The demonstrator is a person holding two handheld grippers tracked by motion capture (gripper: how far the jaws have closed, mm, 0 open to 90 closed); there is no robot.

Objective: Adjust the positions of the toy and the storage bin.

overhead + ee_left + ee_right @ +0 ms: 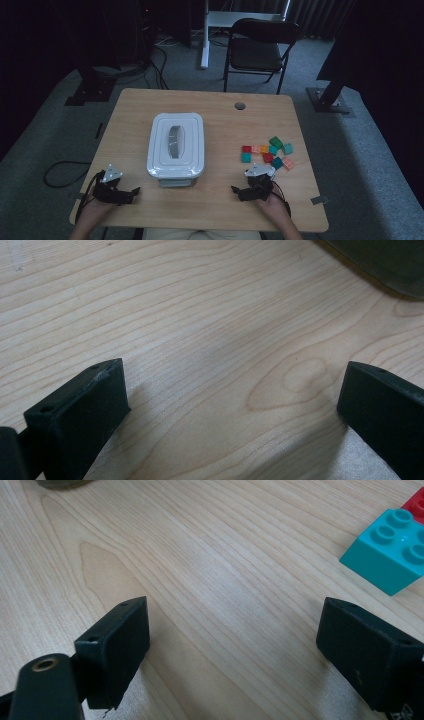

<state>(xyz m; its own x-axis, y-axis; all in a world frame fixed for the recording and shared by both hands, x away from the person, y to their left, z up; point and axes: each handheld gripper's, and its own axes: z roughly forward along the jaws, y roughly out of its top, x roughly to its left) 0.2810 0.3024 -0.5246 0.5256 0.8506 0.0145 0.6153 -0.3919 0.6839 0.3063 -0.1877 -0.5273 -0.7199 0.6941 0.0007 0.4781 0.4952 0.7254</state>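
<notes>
Table (220,107) of pale wood seen from above, with a white lidded container (176,146) near its middle, grey recessed handle on the lid. Right of it, well apart, a cluster of toy building bricks (268,151) in red, orange, teal and green. Left gripper (131,192) low on the near left edge, right gripper (239,191) low on the near right, just below the bricks; both resting on the tabletop, held by a hand each.

Left gripper view: jaws spread wide, bare wood grain (220,340) between them, nothing gripped. Dark corner of the container (385,262) at upper right.

Right gripper view: jaws likewise wide apart over bare wood, empty. Teal brick (392,550) with round studs at upper right, clear of the jaws, a red brick (416,505) touching its far side.
</notes>
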